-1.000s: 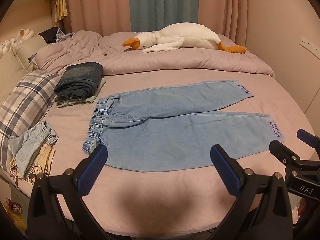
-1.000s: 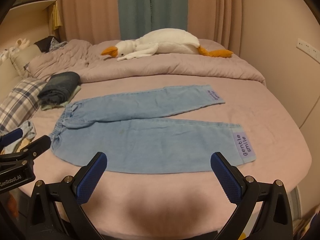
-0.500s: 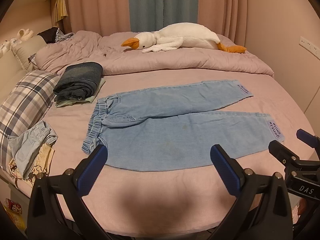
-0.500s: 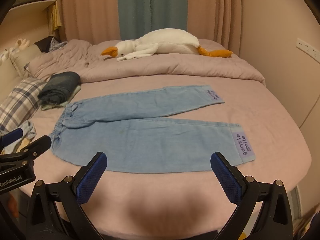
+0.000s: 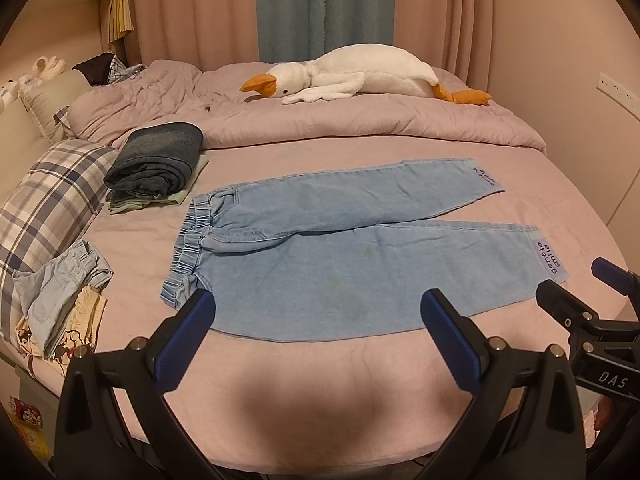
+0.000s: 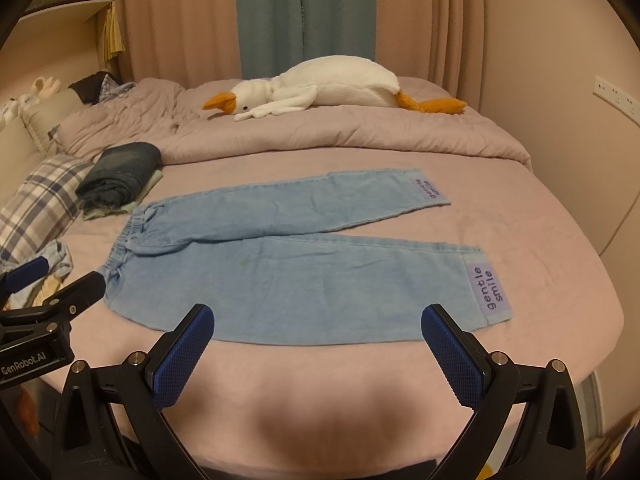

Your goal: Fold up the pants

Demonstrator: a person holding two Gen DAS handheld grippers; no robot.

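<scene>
Light blue denim pants point(image 5: 344, 252) lie flat on the pink bed, waistband to the left, legs spread to the right; they also show in the right wrist view point(image 6: 296, 264). My left gripper point(image 5: 320, 336) is open and empty, hovering above the near edge of the pants. My right gripper point(image 6: 320, 348) is open and empty, also over the near edge. The right gripper's tip shows at the right of the left wrist view point(image 5: 580, 312); the left gripper's tip shows at the left of the right wrist view point(image 6: 60, 292).
A folded stack of dark jeans point(image 5: 156, 160) sits left of the waistband. A plaid pillow point(image 5: 44, 200) and a small heap of clothes point(image 5: 60, 296) lie at the left edge. A goose plush point(image 5: 352, 76) rests on the rumpled duvet point(image 5: 360, 120) behind.
Both views have shifted only very slightly; the pants and both open grippers stand as before.
</scene>
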